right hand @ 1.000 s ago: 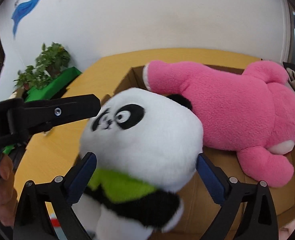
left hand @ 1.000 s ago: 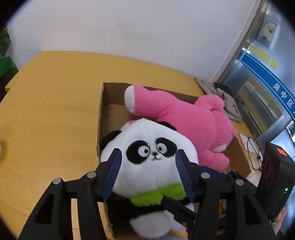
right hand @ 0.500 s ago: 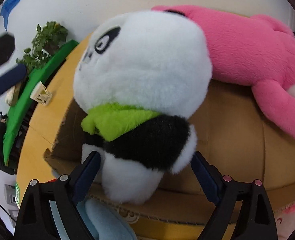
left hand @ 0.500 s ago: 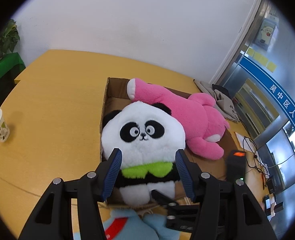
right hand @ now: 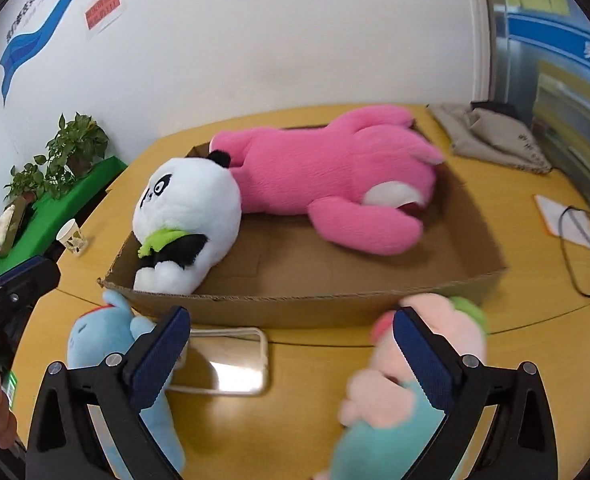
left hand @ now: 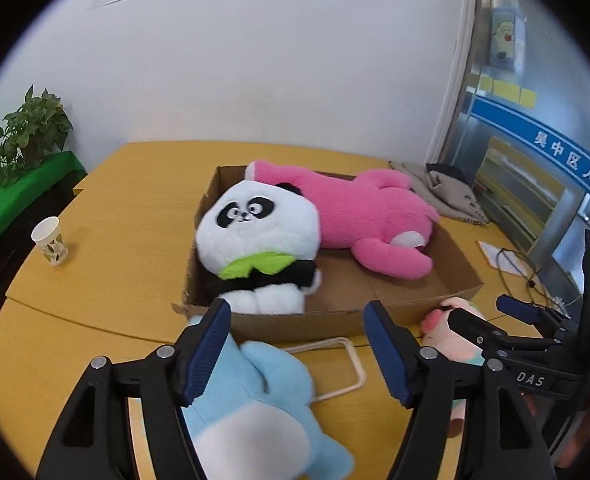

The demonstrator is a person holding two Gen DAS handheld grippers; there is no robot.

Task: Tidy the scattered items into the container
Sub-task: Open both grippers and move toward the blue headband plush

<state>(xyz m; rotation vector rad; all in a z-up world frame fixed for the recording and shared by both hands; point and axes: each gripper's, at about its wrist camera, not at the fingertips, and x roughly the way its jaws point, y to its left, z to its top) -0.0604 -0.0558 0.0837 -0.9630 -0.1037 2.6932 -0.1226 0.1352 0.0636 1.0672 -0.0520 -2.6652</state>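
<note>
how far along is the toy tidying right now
Done: the pink plush toy and the black-and-white panda plush lie inside the brown cardboard box. In hand: nothing; the left gripper, jaws just opened, and the right gripper are both empty. Left: the light blue plush, the peach-and-teal plush and the white-framed mirror on the table.

We've got a black-and-white plush panda (left hand: 257,236) with a lime-green scarf, a hot-pink plush bear (left hand: 369,216), a brown cardboard box (left hand: 395,292), a light-blue plush toy (left hand: 271,396), all on a mustard-yellow tabletop (left hand: 127,216).
</note>
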